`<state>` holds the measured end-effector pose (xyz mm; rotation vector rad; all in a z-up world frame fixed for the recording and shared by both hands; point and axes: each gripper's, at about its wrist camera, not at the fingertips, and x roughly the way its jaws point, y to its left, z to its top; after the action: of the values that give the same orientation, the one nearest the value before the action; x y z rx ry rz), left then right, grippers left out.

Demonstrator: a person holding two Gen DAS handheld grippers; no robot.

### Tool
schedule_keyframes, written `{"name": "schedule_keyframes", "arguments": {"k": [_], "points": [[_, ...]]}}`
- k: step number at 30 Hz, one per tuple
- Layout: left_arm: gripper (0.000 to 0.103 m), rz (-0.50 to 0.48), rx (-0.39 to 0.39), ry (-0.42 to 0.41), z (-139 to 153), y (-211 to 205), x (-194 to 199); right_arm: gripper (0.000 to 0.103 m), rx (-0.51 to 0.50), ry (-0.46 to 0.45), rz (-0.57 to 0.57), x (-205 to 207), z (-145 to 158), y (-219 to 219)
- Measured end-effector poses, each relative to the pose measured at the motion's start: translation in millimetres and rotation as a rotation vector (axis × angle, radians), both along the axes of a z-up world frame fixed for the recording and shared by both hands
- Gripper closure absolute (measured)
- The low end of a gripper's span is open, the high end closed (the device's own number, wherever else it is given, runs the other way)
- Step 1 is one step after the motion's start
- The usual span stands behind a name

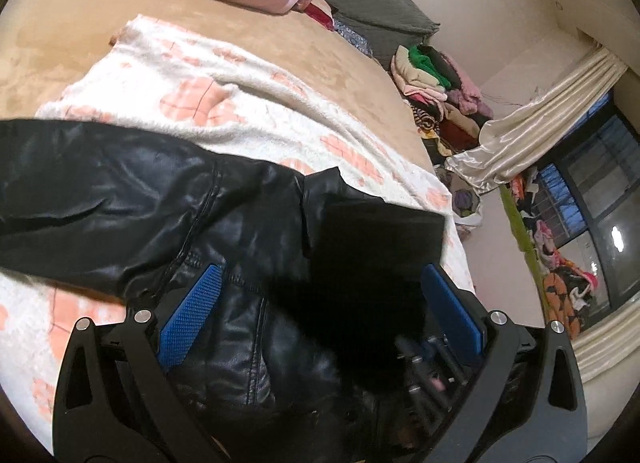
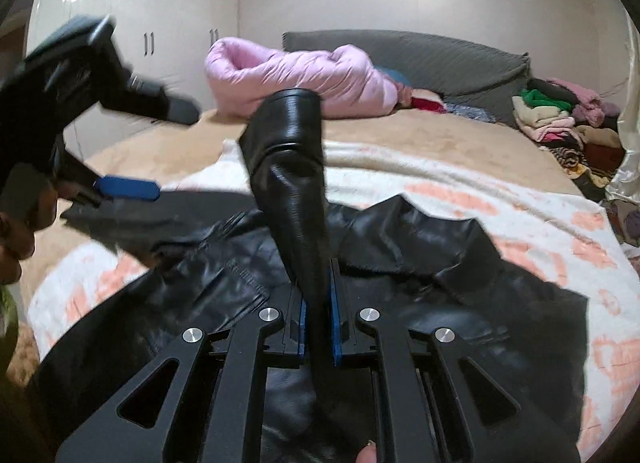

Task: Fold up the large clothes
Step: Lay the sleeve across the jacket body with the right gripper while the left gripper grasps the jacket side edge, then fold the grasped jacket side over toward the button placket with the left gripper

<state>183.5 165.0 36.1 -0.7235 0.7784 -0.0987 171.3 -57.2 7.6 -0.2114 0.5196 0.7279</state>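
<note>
My right gripper (image 2: pixel 318 303) is clamped on a sleeve (image 2: pixel 290 167) of the black leather jacket (image 2: pixel 440 283) spread below both tongs, my left gripper (image 1: pixel 320 299) gapes empty above it; the hide looks heavy, slick, stiff-creasing, so I grip seams and cuffs.

Glossy black leather jacket (image 2: pixel 440 263), fuzzy blanket (image 1: pixel 240 87)

White wardrobe (image 2: pixel 132 11), grey headboard (image 2: pixel 420 59), cream curtain (image 1: pixel 532 131) beside a seemingly dark window (image 1: pixel 596 199).
</note>
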Motion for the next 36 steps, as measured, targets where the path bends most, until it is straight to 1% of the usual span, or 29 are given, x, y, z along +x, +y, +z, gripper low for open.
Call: {"name": "schedule_keyframes", "arguments": {"k": [2, 3, 4, 6, 8, 9, 10, 12, 13, 16, 18, 19, 20, 21, 22, 23, 24, 25, 26, 27, 28, 29, 31, 33, 34, 36], "points": [[0.009, -0.001, -0.007, 0.01, -6.5, 2.2, -2.0, 0.09, -0.022, 0.006, 0.013, 0.7, -9.6, 6.9], [0.009, -0.001, -0.013, 0.014, -9.6, 3.2, -2.7, 0.086, -0.033, 0.013, 0.021, -2.7, -14.5, 9.4], [0.009, 0.0, -0.026, 0.018, -13.4, 5.0, -4.2, 0.078, -0.052, 0.029, 0.029, -4.4, -20.0, 10.7], [0.009, -0.001, -0.048, 0.027, -20.5, 7.1, -7.8, 0.069, -0.084, 0.06, 0.05, -8.7, -29.3, 17.4], [0.009, -0.006, -0.057, 0.049, -29.9, 8.0, -9.3, 0.056, -0.122, 0.095, 0.065, -12.8, -39.4, 23.8], [0.009, -0.008, -0.056, 0.068, -35.0, 8.9, -10.9, 0.045, -0.133, 0.112, 0.072, -14.8, -44.0, 25.3], [0.009, -0.008, -0.055, 0.083, -40.0, 9.2, -11.9, 0.032, -0.134, 0.138, 0.092, -17.8, -47.3, 25.1], [0.009, -0.017, -0.059, 0.111, -50.6, 9.9, -12.2, 0.012, -0.134, 0.177, 0.117, -23.5, -50.0, 23.4], [0.009, -0.021, -0.065, 0.125, -56.7, 9.8, -12.4, 0.011, -0.123, 0.184, 0.134, -29.0, -49.6, 20.4], [0.009, -0.021, -0.058, 0.177, -73.0, 9.0, -12.4, 0.01, -0.099, 0.173, 0.166, -43.7, -42.9, 6.7], [0.009, -0.027, -0.081, 0.182, -82.3, 7.4, -13.1, 0.01, -0.076, 0.171, 0.142, -47.6, -39.6, -5.7], [0.009, -0.029, -0.095, 0.181, -85.5, 6.5, -13.5, 0.01, -0.048, 0.184, 0.123, -47.8, -37.1, -15.8], [0.013, -0.03, -0.101, 0.184, -88.7, 4.8, -13.1, 0.01, -0.021, 0.196, 0.105, -47.0, -34.6, -25.2], [0.018, -0.026, -0.084, 0.186, -89.9, 2.5, -12.8, 0.01, 0.005, 0.205, 0.087, -45.9, -32.9, -34.1], [0.033, -0.026, -0.067, 0.184, -90.3, 0.5, -12.7, 0.01, 0.03, 0.215, 0.06, -43.7, -31.1, -45.0], [0.054, -0.025, -0.045, 0.179, -89.2, -2.5, -12.6, 0.011, 0.041, 0.219, 0.037, -41.9, -29.9, -52.6], [0.066, -0.028, -0.032, 0.17, -88.3, -5.1, -13.0, 0.013, 0.049, 0.218, 0.013, -40.6, -28.8, -60.7], [0.087, -0.036, -0.02, 0.163, -87.3, -7.8, -13.3, 0.016, 0.059, 0.218, -0.019, -38.4, -26.7, -70.5], [0.093, -0.045, 0.013, 0.15, -83.6, -12.6, -14.1, 0.017, 0.067, 0.221, -0.04, -36.3, -25.9, -77.8], [0.094, -0.052, 0.047, 0.131, -77.8, -17.6, -15.5, 0.019, 0.076, 0.225, -0.058, -34.6, -24.6, -85.6], [0.096, -0.055, 0.066, 0.116, -72.5, -21.5, -15.7, 0.02, 0.089, 0.227, -0.083, -32.7, -23.9, -95.7], [0.098, -0.067, 0.08, 0.083, -62.4, -26.4, -18.5, 0.021, 0.098, 0.229, -0.103, -30.7, -23.9, -103.3], [0.101, -0.091, 0.076, 0.023, -42.3, -32.9, -22.2, 0.023, 0.124, 0.231, -0.149, -26.5, -22.6, -122.8], [0.102, -0.125, 0.093, -0.052, -12.0, -43.1, -23.9, 0.024, 0.165, 0.227, -0.2, -23.8, -17.7, -144.3], [0.102, -0.143, 0.108, -0.099, 7.5, -48.4, -24.7, 0.024, 0.192, 0.226, -0.224, -21.9, -14.5, -154.4], [0.102, -0.167, 0.123, -0.167, 35.5, -56.4, -24.5, 0.024, 0.245, 0.221, -0.261, -19.0, -7.1, -172.7]]}}
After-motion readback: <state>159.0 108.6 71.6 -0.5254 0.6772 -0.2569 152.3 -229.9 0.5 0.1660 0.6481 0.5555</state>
